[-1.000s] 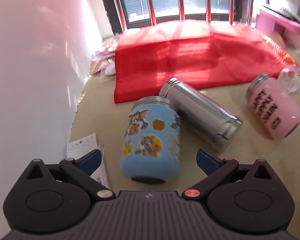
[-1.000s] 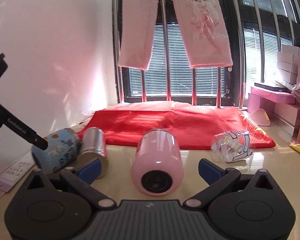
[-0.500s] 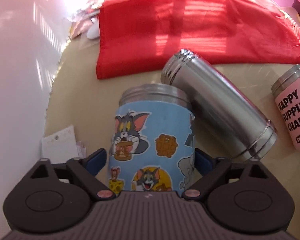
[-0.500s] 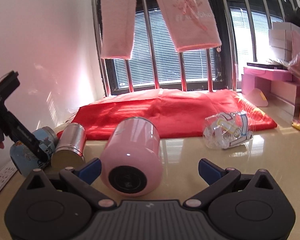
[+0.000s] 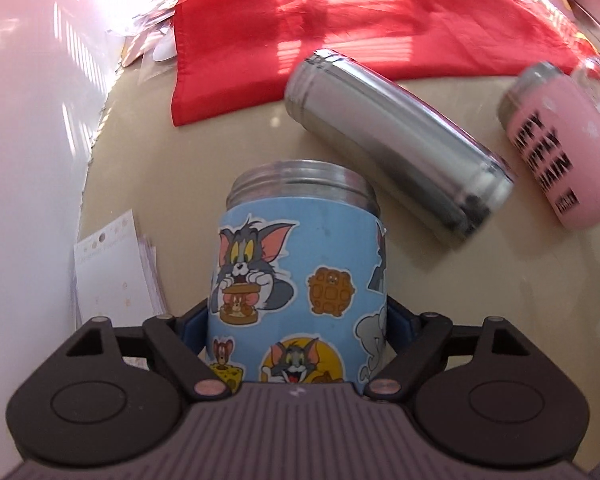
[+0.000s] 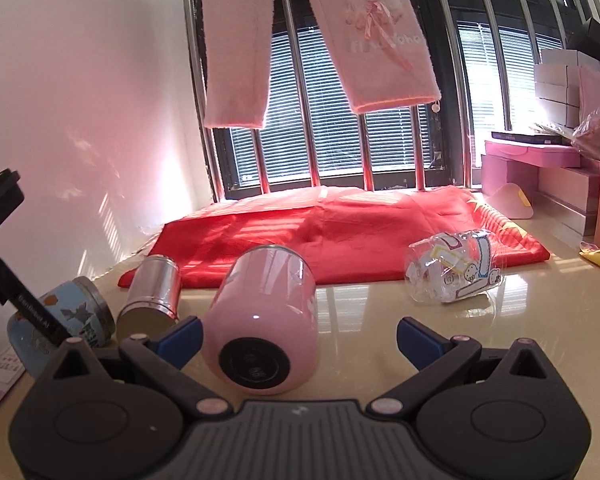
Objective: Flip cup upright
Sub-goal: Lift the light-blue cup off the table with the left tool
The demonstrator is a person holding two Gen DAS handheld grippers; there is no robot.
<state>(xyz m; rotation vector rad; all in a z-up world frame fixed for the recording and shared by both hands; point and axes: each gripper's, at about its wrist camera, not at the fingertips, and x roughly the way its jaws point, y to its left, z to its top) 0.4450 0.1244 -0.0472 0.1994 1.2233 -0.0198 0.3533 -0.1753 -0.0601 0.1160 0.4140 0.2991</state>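
Here, in the left wrist view, the left hand-held gripper (image 5: 298, 320) has its two blue pads pressed against either side of the blue cartoon cup (image 5: 296, 280), pinching it low on the body. The cup's threaded steel mouth points away from the camera, and it shows above the beige table (image 5: 188, 184); whether its base touches the table cannot be told from here. Beyond it to the right a steel cup (image 5: 396, 136) lies on its side, with its mouth toward the red cloth (image 5: 340, 24). Farther right a pink cup (image 5: 556, 144) with black lettering also lies on its side. A stack of paper cards (image 5: 112, 264) sits by the white wall.

In the right wrist view, the right hand-held gripper (image 6: 300, 336) is spread wide and holds nothing. The pink cup (image 6: 264, 320) lies on the table between its fingers, nearer the left one, with its dark base facing the camera. At left the blue cartoon cup (image 6: 80, 312) is tilted in the other gripper, beside the steel cup (image 6: 152, 300). A clear printed cup (image 6: 452, 272) lies on its side to the right, at the cloth's front edge. Pink trousers (image 6: 320, 40) hang from the window bars.
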